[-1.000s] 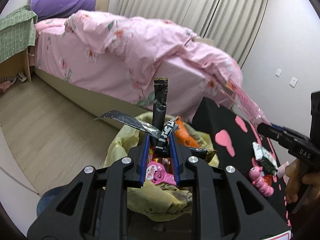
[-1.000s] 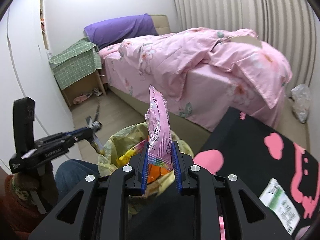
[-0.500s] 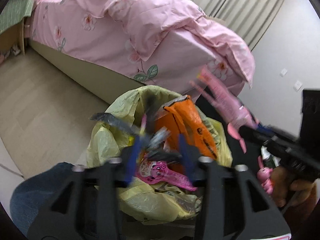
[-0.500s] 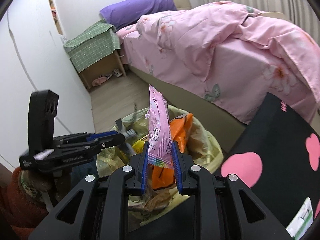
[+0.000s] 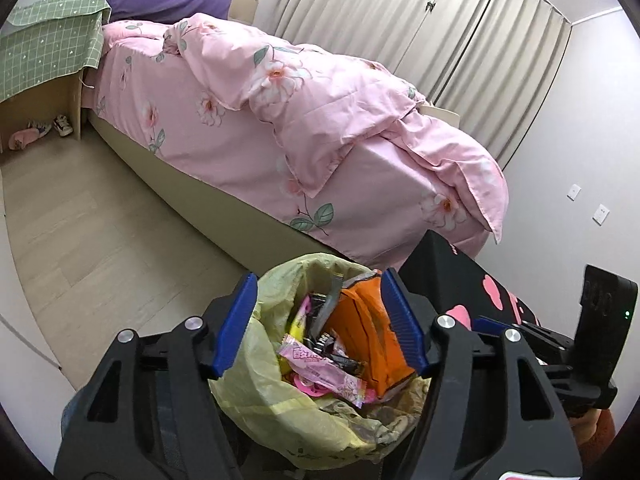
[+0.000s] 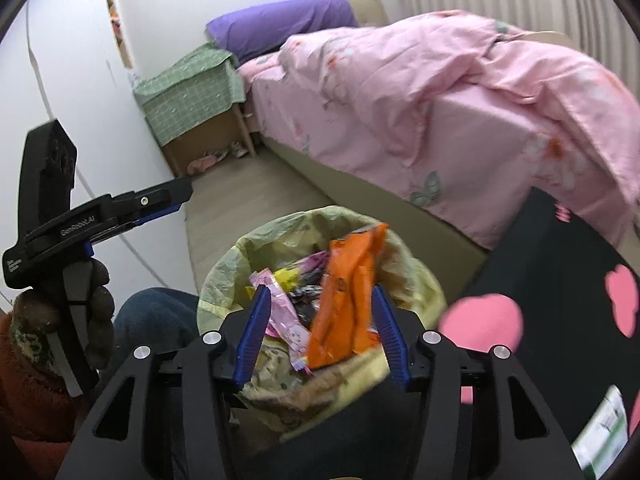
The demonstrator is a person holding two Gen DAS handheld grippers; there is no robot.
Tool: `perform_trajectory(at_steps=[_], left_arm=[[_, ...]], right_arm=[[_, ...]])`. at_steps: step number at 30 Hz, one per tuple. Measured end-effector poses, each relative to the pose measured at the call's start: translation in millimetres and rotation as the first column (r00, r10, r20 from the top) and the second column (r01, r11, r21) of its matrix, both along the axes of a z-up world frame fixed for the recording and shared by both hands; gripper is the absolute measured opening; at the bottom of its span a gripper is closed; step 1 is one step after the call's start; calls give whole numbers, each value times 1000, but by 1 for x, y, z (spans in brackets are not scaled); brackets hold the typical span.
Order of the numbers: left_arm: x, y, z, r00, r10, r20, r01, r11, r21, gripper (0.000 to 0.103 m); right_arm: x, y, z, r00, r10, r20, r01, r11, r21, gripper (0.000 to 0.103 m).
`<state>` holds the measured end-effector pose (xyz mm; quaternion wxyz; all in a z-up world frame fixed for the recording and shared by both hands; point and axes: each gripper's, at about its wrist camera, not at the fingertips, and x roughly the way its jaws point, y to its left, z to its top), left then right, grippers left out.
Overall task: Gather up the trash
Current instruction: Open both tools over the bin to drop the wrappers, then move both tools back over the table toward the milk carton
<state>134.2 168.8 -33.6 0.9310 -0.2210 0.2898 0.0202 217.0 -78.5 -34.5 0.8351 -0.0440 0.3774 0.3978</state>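
A bin lined with a yellow bag (image 5: 264, 396) (image 6: 224, 268) stands by the bed and holds wrappers: an orange packet (image 5: 372, 340) (image 6: 348, 300), a pink wrapper (image 5: 324, 372) (image 6: 284, 320) and dark foil pieces (image 5: 326, 312). My left gripper (image 5: 320, 324) is open and empty just above the bin. My right gripper (image 6: 320, 332) is open and empty above the same bin. The left gripper also shows in the right wrist view (image 6: 160, 200) at the left, and the right gripper's body in the left wrist view at the right edge.
A bed with a pink floral duvet (image 5: 320, 112) runs behind the bin. A black table with pink shapes (image 6: 560, 300) stands at the right, with a white-and-green packet (image 6: 600, 432) on it. A green-clothed nightstand (image 5: 44, 48) stands at far left.
Both grippers opened over the bin. The dark foil wrapper left my left gripper and the pink wrapper left my right one; both now lie in the bag.
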Motion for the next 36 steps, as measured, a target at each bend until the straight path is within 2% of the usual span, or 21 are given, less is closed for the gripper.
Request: perform_trajectory(at_steps=[5,8,11,15,18,20,22,25,26,27,29,30,31,32,33,34,35,36], left_arm=[[-2,-27,10,997,-81,19,81,997,-3,61],[2,-56,15,982,-185,34,186,982,-20,61],[8,-97,13,945,-328,7,329,944,-17,62],[12,-157,5,875,-480,-55,482,875,34,62],[11,-193,2,833,-546,-88,552,830,81,62],[10,-210,0,809,-581,-94,588,802,101,62],[11,-224,0,776,-626,-78,631,768,107,62],[24,-251,-1,687,-723,-72,727,681,89,62],[30,-263,0,651,-755,-78,759,644,92,62],[35,-274,2,625,-776,-81,780,617,107,62],[48,-309,7,537,-838,-95,837,515,185,62],[54,-331,10,463,-879,-113,872,429,236,62],[58,-345,10,414,-901,-131,890,370,266,62],[62,-362,9,353,-921,-164,908,295,298,62],[69,-384,6,288,-932,-218,920,207,334,62],[72,-396,3,258,-934,-246,921,160,356,62],[75,-411,-1,215,-935,-283,918,95,385,62],[77,-421,-5,192,-931,-309,913,55,403,62]], right_arm=[[-18,-57,2,994,-108,11,108,994,9,54],[-39,-108,2,976,-213,40,213,977,-11,54],[-53,-147,2,957,-286,51,287,958,-22,55],[-76,-201,-3,930,-365,46,367,929,-40,61],[-83,-229,-18,925,-379,5,378,924,-53,62],[-86,-242,-26,930,-363,-48,362,932,-23,69],[-93,-252,-35,931,-360,-63,360,933,-17,71],[-103,-262,-44,922,-386,-39,384,922,-51,71],[-105,-265,-46,918,-396,-37,394,918,-56,71],[-108,-270,-49,912,-408,-38,405,912,-58,71],[-116,-279,-52,900,-435,-23,433,899,-70,72],[-118,-280,-53,899,-438,-19,436,897,-74,71],[-123,-283,-54,899,-438,-16,436,897,-78,72],[-127,-286,-56,900,-435,-19,432,898,-78,72],[-131,-290,-57,900,-434,-22,432,899,-75,72],[-133,-292,-58,900,-435,-24,433,899,-72,71],[-136,-296,-58,900,-435,-27,433,899,-67,71],[-139,-299,-59,900,-435,-32,432,900,-57,71]])
